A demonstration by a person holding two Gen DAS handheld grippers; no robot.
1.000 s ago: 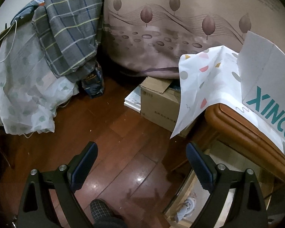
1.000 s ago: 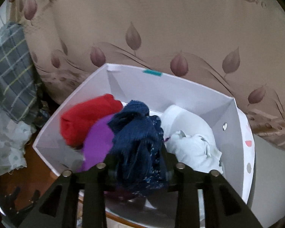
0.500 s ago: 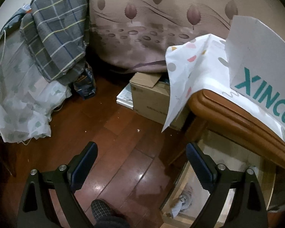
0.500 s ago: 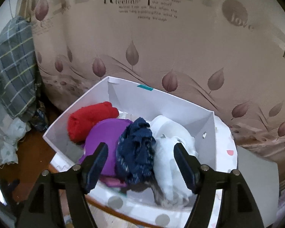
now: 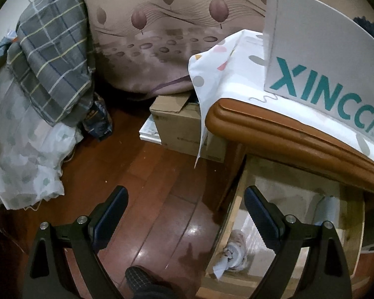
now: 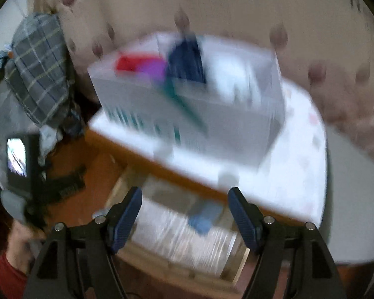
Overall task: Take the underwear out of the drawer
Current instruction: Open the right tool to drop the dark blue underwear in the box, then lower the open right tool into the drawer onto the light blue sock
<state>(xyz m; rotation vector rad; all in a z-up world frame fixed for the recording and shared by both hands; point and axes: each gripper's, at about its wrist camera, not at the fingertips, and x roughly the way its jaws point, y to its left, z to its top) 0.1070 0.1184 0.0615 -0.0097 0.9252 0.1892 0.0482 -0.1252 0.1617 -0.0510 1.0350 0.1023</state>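
Right gripper [image 6: 184, 209] released, jaws just opened, nothing between them, above the open drawer [image 6: 187, 229]. Navy underwear [image 6: 187, 62] lies in white XINCCI box [image 6: 194, 114] on the table, between purple and white garments. Left gripper [image 5: 185, 208] spread wide, empty, over wooden floor [image 5: 137, 169].

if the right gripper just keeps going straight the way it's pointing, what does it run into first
Most likely the open drawer below the tabletop edge: the right gripper, jaws open and empty, points down at the whitish contents there, near a blue item. The frame is badly blurred, so depth is uncertain.
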